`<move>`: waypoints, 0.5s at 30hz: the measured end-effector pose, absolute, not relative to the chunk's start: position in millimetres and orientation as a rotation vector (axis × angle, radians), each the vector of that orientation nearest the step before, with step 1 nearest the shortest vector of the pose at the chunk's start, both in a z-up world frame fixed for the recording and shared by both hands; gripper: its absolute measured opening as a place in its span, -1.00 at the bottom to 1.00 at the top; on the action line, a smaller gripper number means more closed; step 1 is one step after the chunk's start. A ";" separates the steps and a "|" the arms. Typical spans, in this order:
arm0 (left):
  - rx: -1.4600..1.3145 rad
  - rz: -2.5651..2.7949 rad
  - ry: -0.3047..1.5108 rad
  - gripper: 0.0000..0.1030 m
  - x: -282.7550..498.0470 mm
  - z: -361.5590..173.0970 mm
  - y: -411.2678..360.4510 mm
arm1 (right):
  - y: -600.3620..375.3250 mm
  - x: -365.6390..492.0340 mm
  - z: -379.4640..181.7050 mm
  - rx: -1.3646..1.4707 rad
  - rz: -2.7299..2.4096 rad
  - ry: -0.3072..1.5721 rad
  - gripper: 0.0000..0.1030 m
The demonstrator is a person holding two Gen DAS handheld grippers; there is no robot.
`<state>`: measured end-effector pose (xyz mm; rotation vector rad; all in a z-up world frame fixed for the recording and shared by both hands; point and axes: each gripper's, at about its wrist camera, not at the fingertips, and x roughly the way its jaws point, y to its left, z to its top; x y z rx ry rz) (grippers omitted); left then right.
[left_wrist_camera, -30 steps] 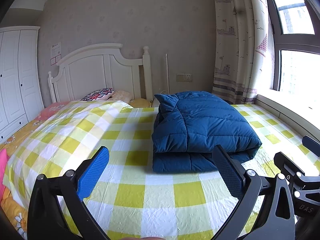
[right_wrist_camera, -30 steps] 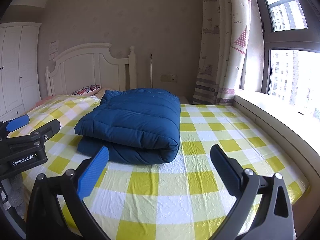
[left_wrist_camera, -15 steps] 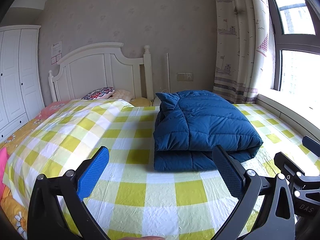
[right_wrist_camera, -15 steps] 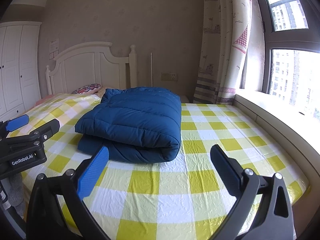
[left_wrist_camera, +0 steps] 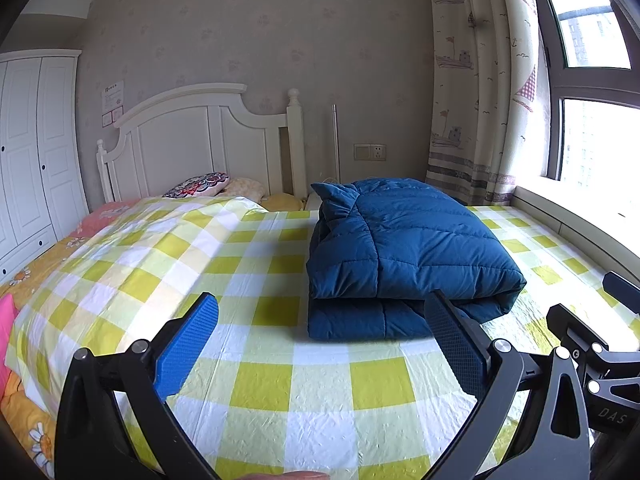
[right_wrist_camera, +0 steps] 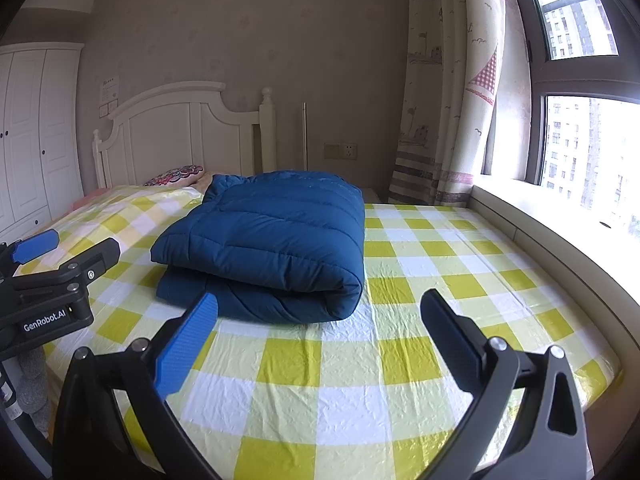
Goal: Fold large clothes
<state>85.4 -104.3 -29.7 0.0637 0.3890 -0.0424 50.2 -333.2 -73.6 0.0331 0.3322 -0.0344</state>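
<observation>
— Where's the blue padded coat (left_wrist_camera: 404,252)?
— Folded into a thick bundle, lying on the yellow-checked bed (left_wrist_camera: 320,392), toward the headboard (left_wrist_camera: 192,140).
— Left tool (left_wrist_camera: 322,324)?
— Spread wide, holding nothing, hovering short of the bundle.
— Right tool (right_wrist_camera: 318,320)?
— Likewise wide apart and holding nothing, near the bundle's rolled edge.

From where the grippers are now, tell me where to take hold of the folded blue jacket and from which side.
Probably grip the blue jacket at its rounded fold edge, the near end that faces the right gripper, coming in low over the checked sheet. That edge is one thick roll binding both layers; the opposite side shows loose stacked edges that could splay. Both grippers are open and clear of it.
</observation>
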 end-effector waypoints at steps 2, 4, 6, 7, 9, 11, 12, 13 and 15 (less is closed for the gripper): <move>0.065 -0.043 0.391 0.91 85.5 -30.0 -104.2 | -333.5 50.2 -74.6 0.035 -0.033 0.335 0.95; 0.066 -0.043 0.392 0.91 85.4 -30.5 -104.4 | -333.3 50.2 -75.1 0.036 -0.034 0.336 0.95; 0.066 -0.043 0.391 0.91 85.1 -30.5 -104.4 | -333.3 50.2 -75.1 0.035 -0.034 0.336 0.95; 0.065 -0.043 0.391 0.91 84.9 -30.6 -104.4 | -333.3 50.1 -75.0 0.035 -0.034 0.335 0.95; 0.065 -0.042 0.391 0.91 85.1 -30.4 -104.4 | -333.0 50.2 -75.1 0.035 -0.034 0.336 0.95; 0.064 -0.044 0.392 0.91 84.9 -30.8 -104.1 | -332.7 50.0 -75.5 0.035 -0.034 0.336 0.95; 0.065 -0.043 0.391 0.91 85.2 -30.4 -104.2 | -332.4 50.0 -75.3 0.035 -0.034 0.336 0.95; 0.066 -0.043 0.392 0.91 85.4 -30.2 -104.2 | -332.2 49.9 -75.4 0.035 -0.034 0.336 0.95; 0.066 -0.044 0.391 0.91 85.1 -30.4 -104.1 | -331.6 49.9 -75.1 0.035 -0.036 0.336 0.95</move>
